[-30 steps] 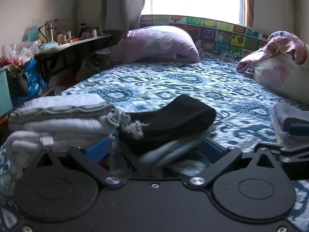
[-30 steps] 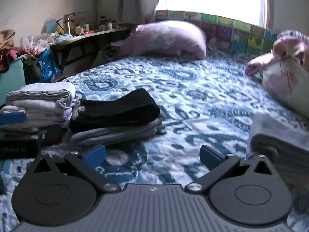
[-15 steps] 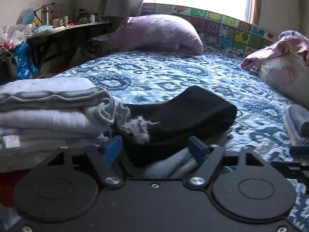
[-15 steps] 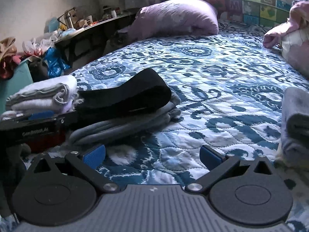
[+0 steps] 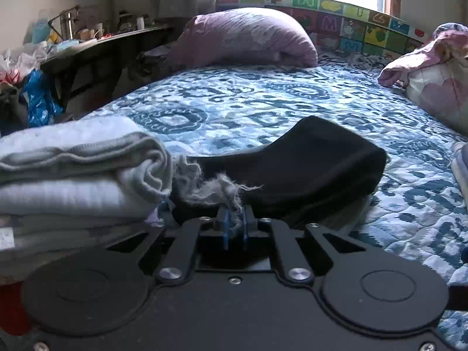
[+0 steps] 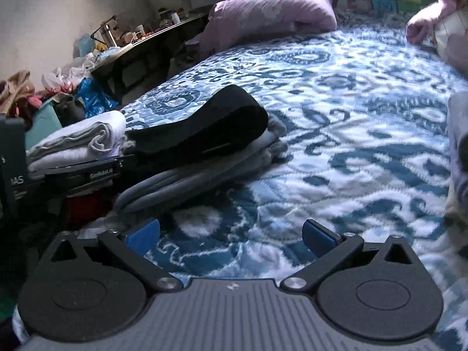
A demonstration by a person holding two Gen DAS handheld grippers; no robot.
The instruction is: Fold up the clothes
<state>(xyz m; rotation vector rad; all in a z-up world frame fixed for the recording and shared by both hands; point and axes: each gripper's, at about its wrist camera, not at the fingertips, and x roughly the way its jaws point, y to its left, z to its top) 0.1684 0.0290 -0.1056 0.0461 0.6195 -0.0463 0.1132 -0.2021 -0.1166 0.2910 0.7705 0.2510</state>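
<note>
A: Where are the clothes?

B: On the bed [image 5: 263,99], at its near left corner. There is a black garment [image 5: 307,172] folded on top of a grey garment [image 6: 187,175], and just left of them a stack [image 5: 73,181] of folded pale grey and white pieces. A frayed grey edge [image 5: 210,184] hangs from that stack onto the black one.

A: And the left gripper?

B: The left gripper [image 5: 235,228] sits low, right at the near edge of the black garment. Its jaws have just been closing, and the blue fingers [image 5: 225,231] are now clenched almost together. The frayed threads hang right at the tips, but I cannot tell whether any cloth is caught between them.

A: The right one?

B: The right gripper [image 6: 231,237] hovers over bare quilt, near the two-garment pile but apart from it. Its fingers [image 6: 318,237] are spread wide, released, with nothing between them. In its view the left gripper's dark body comes in from the left, against the pile's near side.

A: Anything else on the bed?

B: A purple pillow [image 5: 248,41] at the far end, a pink and white bundle [image 5: 433,73] at the far right, and more folded grey cloth [image 6: 459,134] at the right edge. A cluttered tabletop [image 5: 96,41] stands to the left of the bed.
</note>
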